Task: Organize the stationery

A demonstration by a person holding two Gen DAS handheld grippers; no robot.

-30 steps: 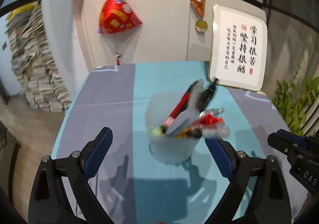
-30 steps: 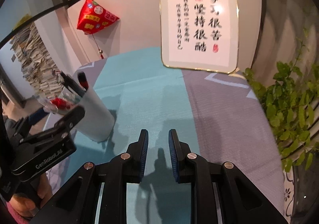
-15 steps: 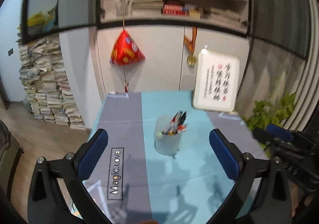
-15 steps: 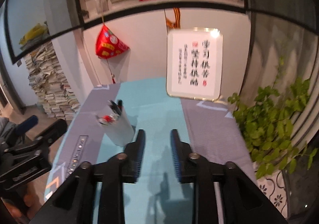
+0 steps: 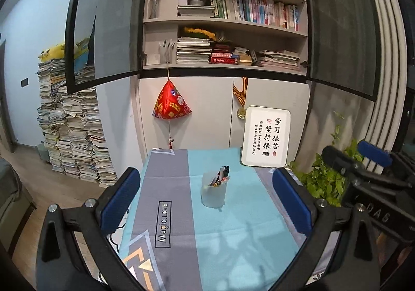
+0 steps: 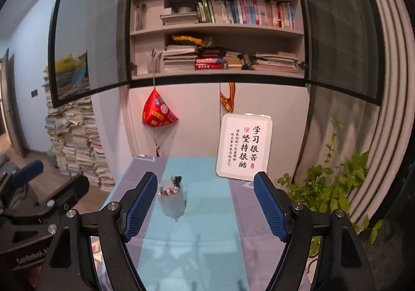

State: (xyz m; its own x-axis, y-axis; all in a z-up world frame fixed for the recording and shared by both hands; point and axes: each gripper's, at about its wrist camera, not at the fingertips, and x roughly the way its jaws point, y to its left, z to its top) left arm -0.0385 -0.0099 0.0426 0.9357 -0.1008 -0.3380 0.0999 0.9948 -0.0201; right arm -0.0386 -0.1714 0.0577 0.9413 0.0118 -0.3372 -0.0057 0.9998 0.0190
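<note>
My left gripper point(image 5: 206, 203) and right gripper point(image 6: 206, 208) both have fingers apart, empty, the right's just opening wider. The pen cup point(image 5: 213, 192) stands filled mid-table point(image 5: 246, 226); tidying looks finished.

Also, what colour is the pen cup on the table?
Translucent frosted white pen cup, clearest in the left wrist view.

Both grippers' fingers point(image 5: 291, 201) point(image 6: 269, 206) wide apart, empty
</note>
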